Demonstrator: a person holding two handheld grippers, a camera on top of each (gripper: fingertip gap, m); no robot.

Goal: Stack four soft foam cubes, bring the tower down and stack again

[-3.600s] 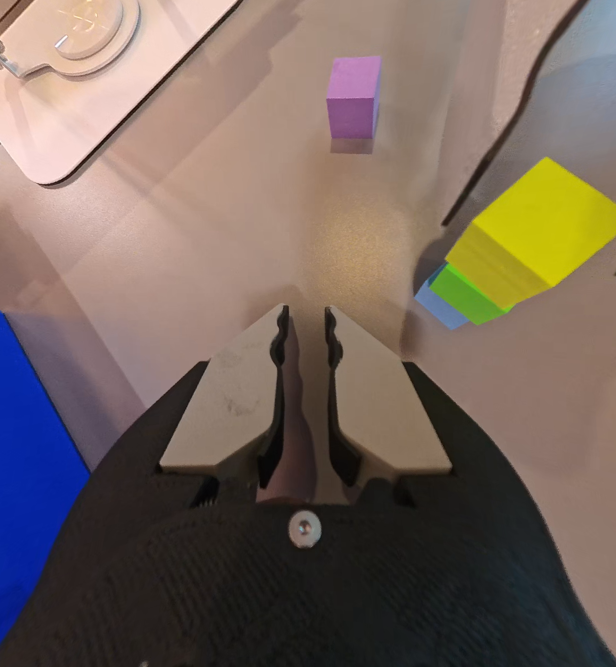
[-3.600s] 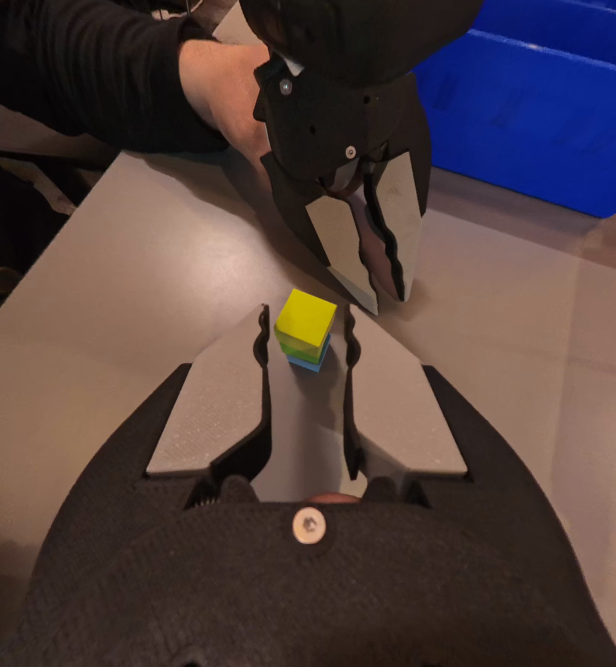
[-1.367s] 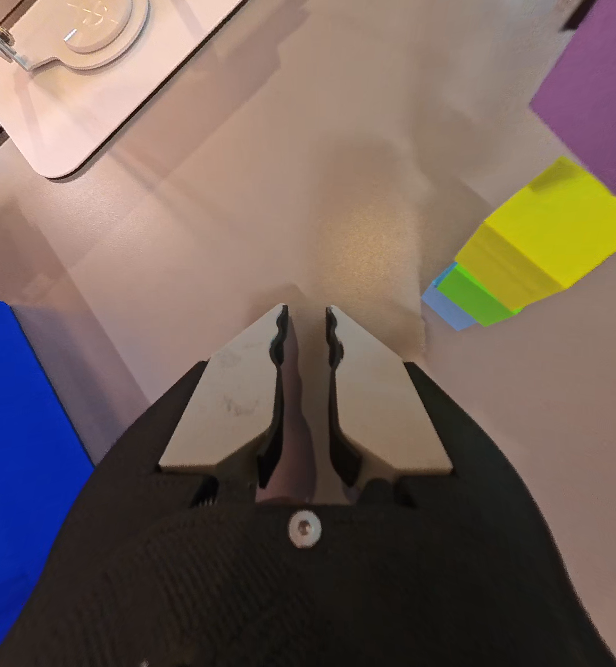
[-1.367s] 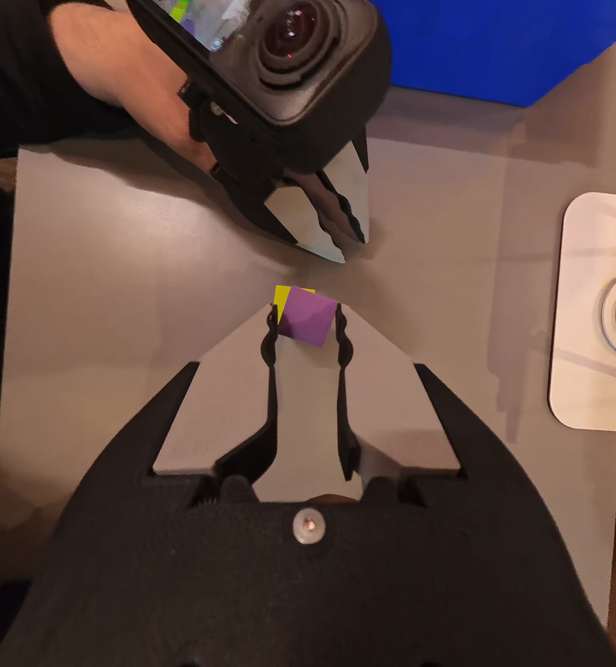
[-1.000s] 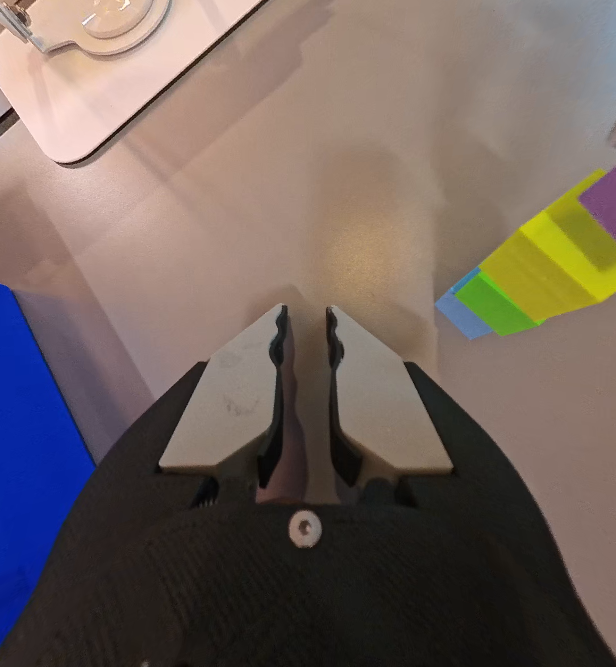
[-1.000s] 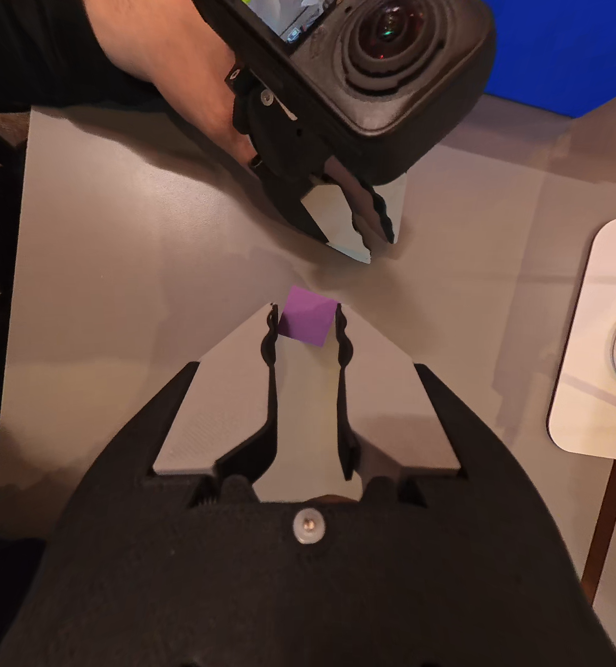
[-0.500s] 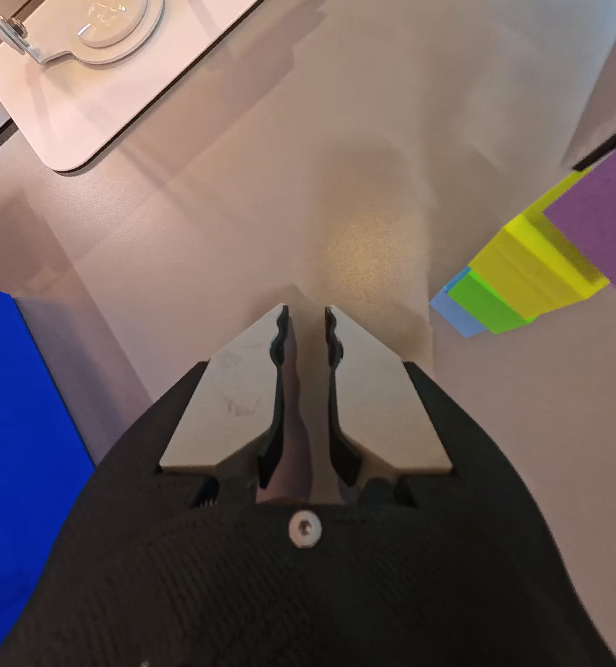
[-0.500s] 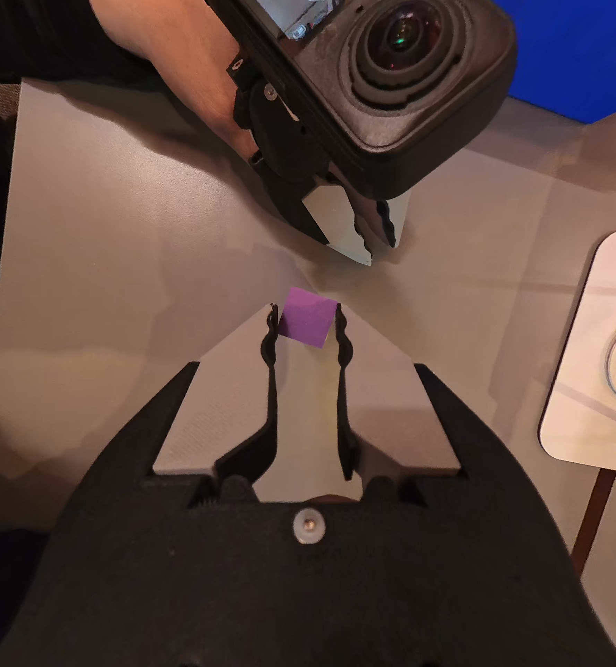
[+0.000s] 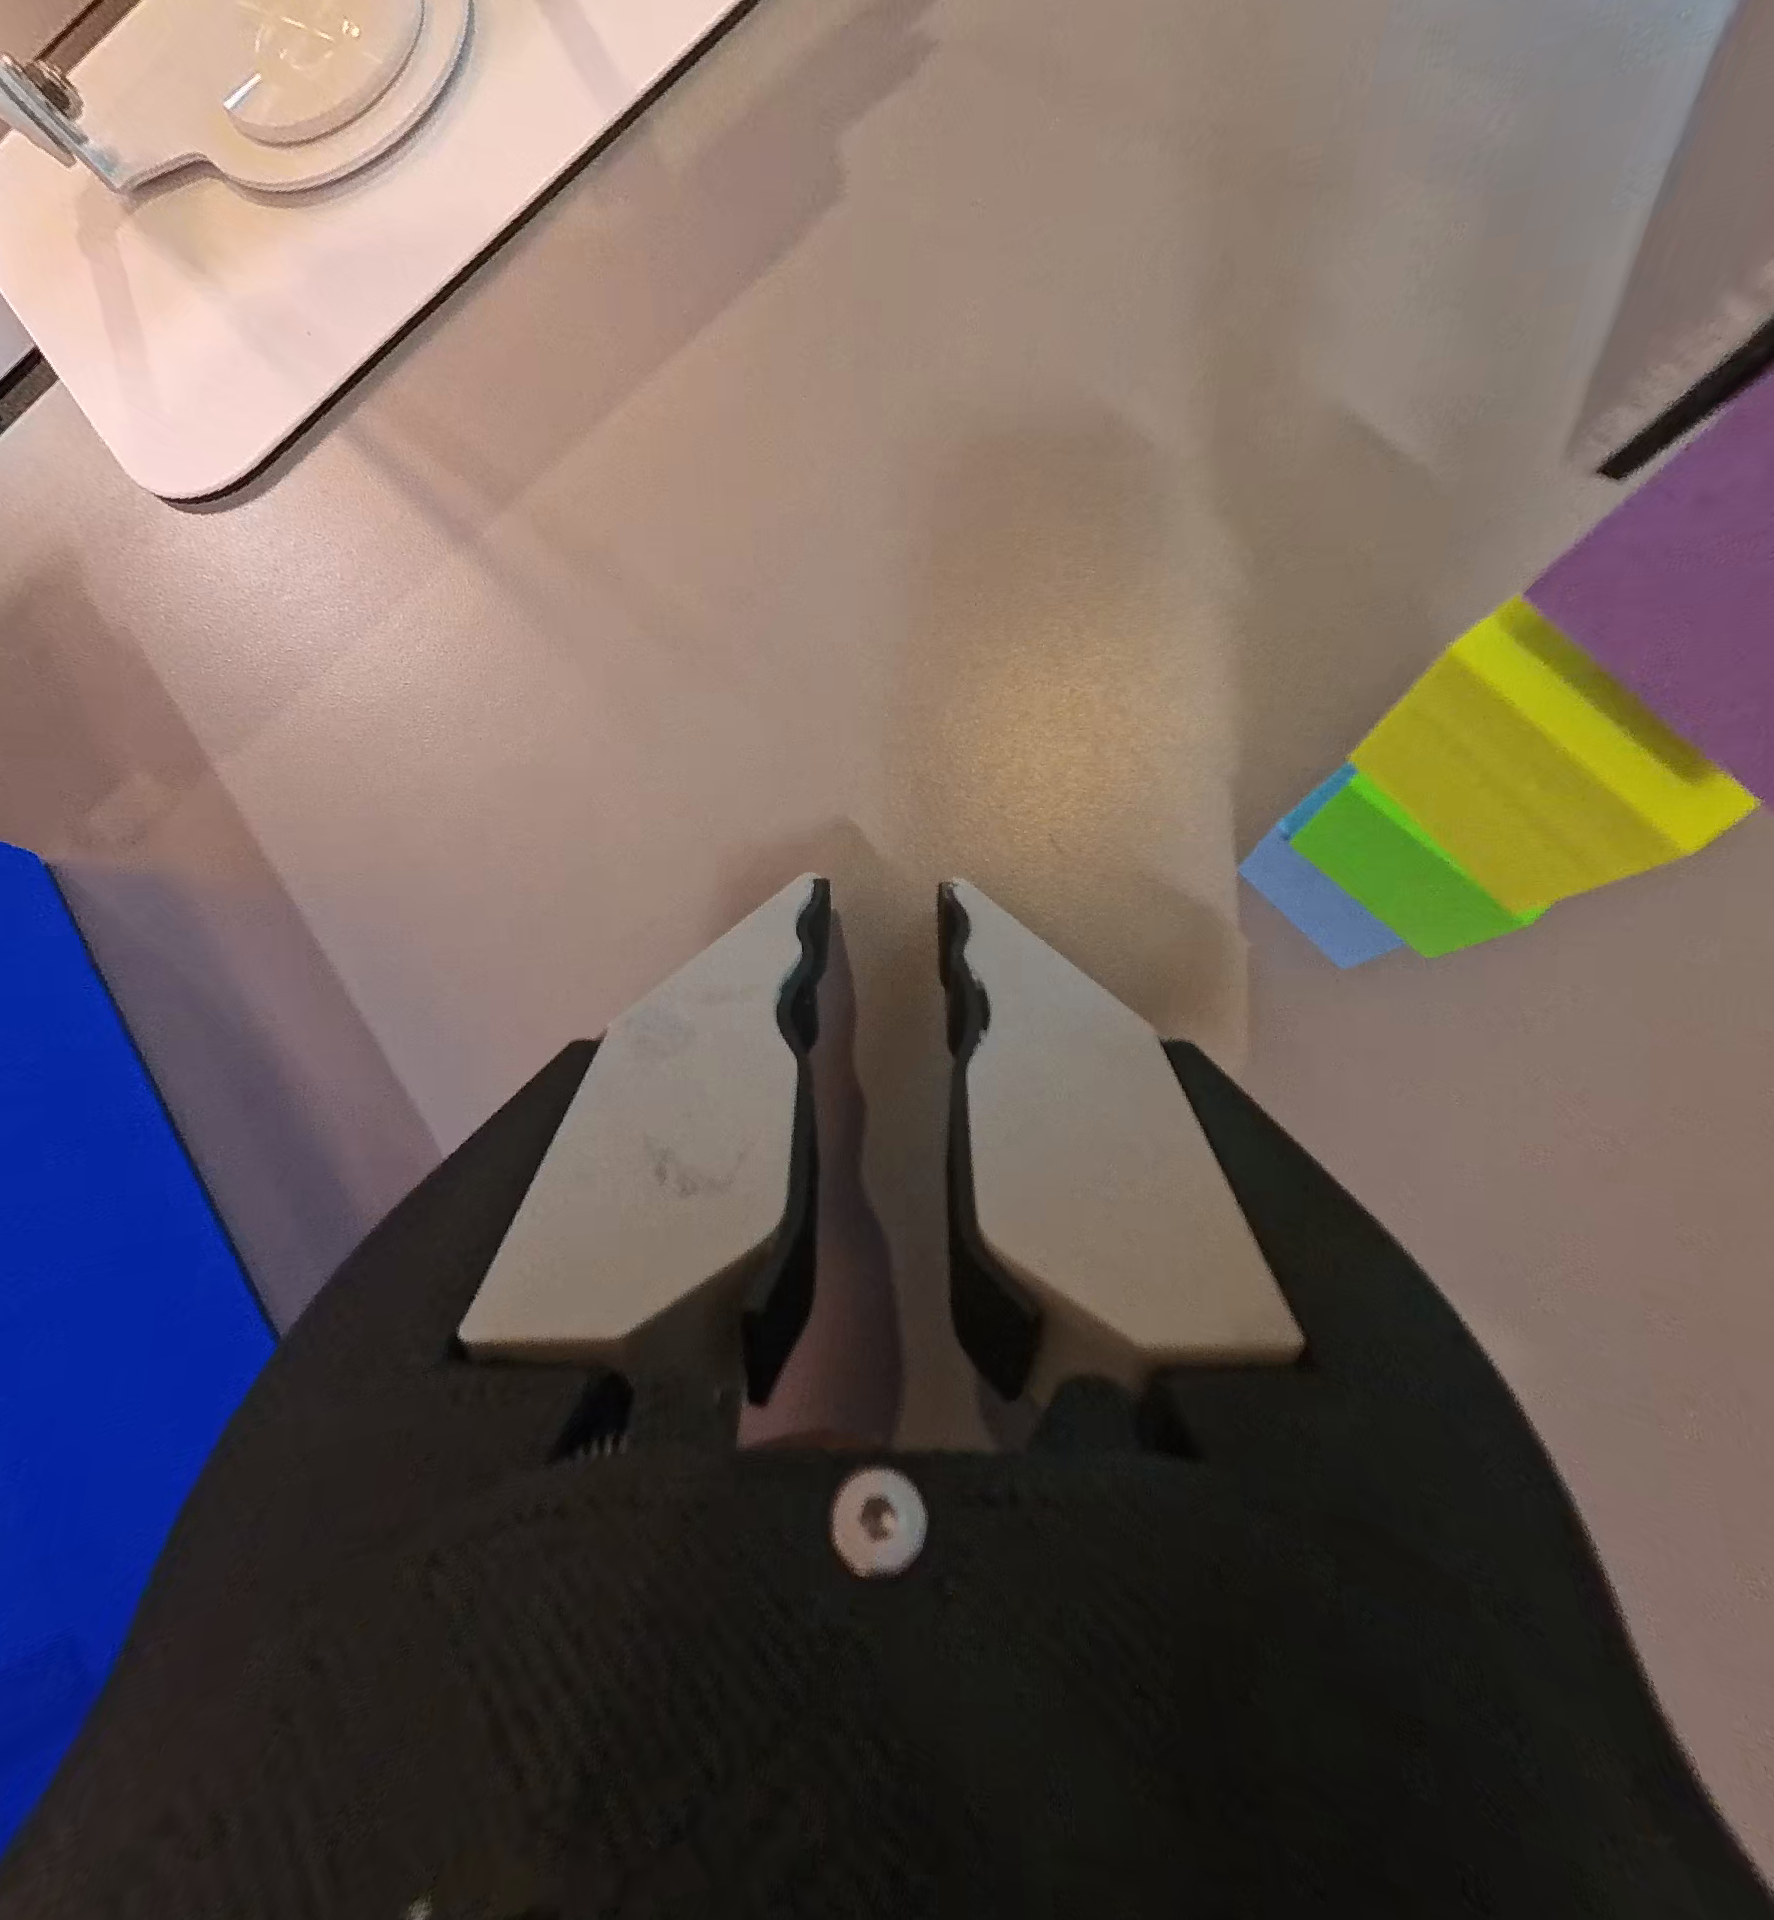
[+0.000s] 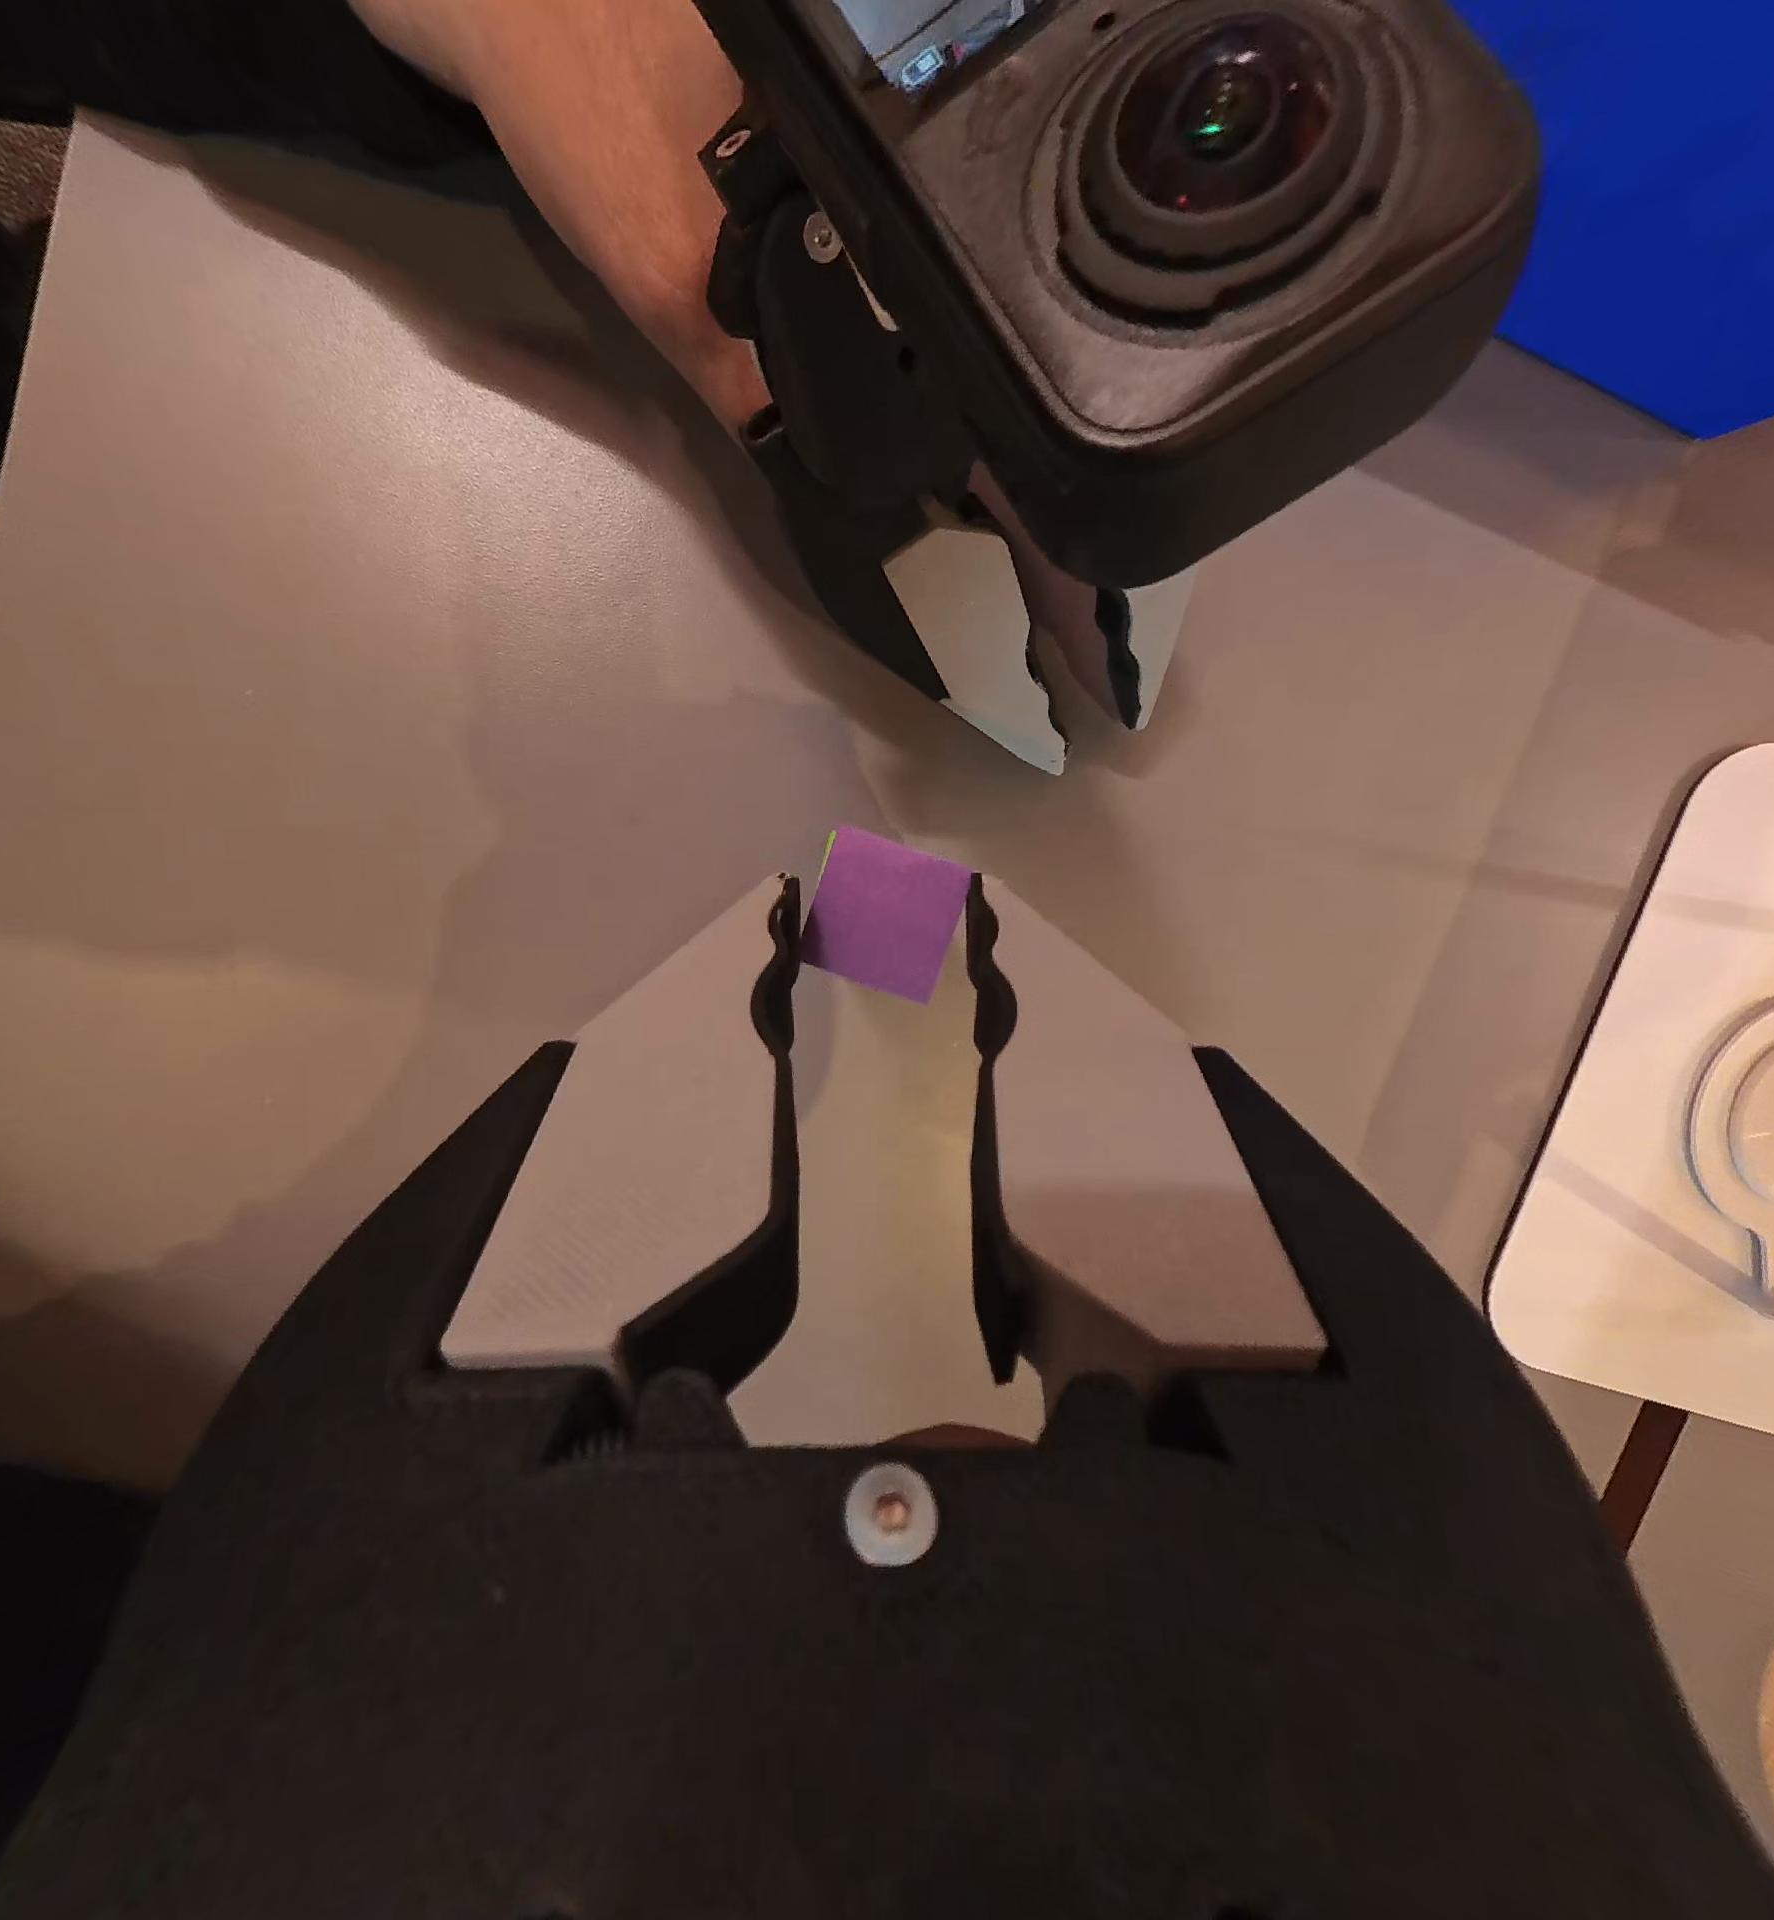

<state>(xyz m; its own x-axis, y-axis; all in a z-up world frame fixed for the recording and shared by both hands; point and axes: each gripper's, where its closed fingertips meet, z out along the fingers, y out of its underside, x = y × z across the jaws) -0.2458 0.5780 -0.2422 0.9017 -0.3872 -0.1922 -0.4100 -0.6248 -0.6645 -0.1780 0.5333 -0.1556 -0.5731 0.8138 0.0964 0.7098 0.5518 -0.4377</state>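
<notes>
Purple foam, the fourth cube (image 10: 885, 914), sits clamped cornerwise in the right tongs (image 10: 878, 896), directly over the yellow cube (image 9: 1517, 774) that tops the green (image 9: 1397, 883) and blue (image 9: 1314, 909) ones on the bench (image 9: 654, 644). Placing is the step in hand; next it likely needs squaring, lowering and a gentle release. The left tongs (image 9: 883, 888) wait beside the tower, slightly apart and empty.

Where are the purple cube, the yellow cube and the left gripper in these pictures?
purple cube (image 10: 883, 923), right wrist view, on its top face.
yellow cube (image 9: 1506, 800), left wrist view, on its side face.
left gripper (image 9: 883, 894), left wrist view, midway between its fingertips.
</notes>
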